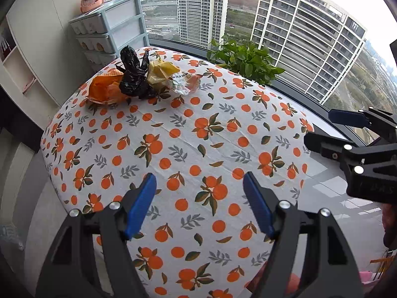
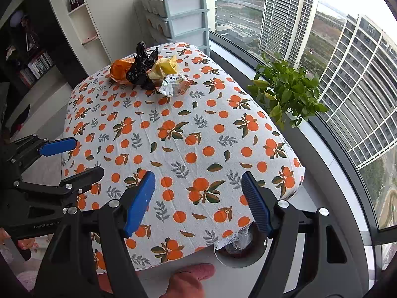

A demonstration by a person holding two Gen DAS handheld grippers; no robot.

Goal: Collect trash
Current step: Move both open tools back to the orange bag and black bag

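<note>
A heap of trash lies at the far end of the table with the orange-print cloth (image 1: 188, 134) (image 2: 178, 144): an orange bag (image 1: 105, 90) (image 2: 120, 70), a black plastic bag (image 1: 134, 74) (image 2: 140, 68), a yellow wrapper (image 1: 161, 70) (image 2: 165, 68) and a clear printed wrapper (image 1: 184, 83) (image 2: 173, 85). My left gripper (image 1: 199, 203) (image 2: 68, 159) is open and empty above the near part of the table. My right gripper (image 2: 198, 201) (image 1: 330, 129) is open and empty over the near right edge. Both are well short of the heap.
A pale blue drawer unit (image 1: 111, 29) (image 2: 183, 15) stands behind the table by the window. A green potted plant (image 1: 244, 59) (image 2: 285, 92) sits on the sill at right. A white bin (image 2: 238, 248) holding some trash stands on the floor under the table's near right corner. Shelves (image 2: 37, 67) stand at left.
</note>
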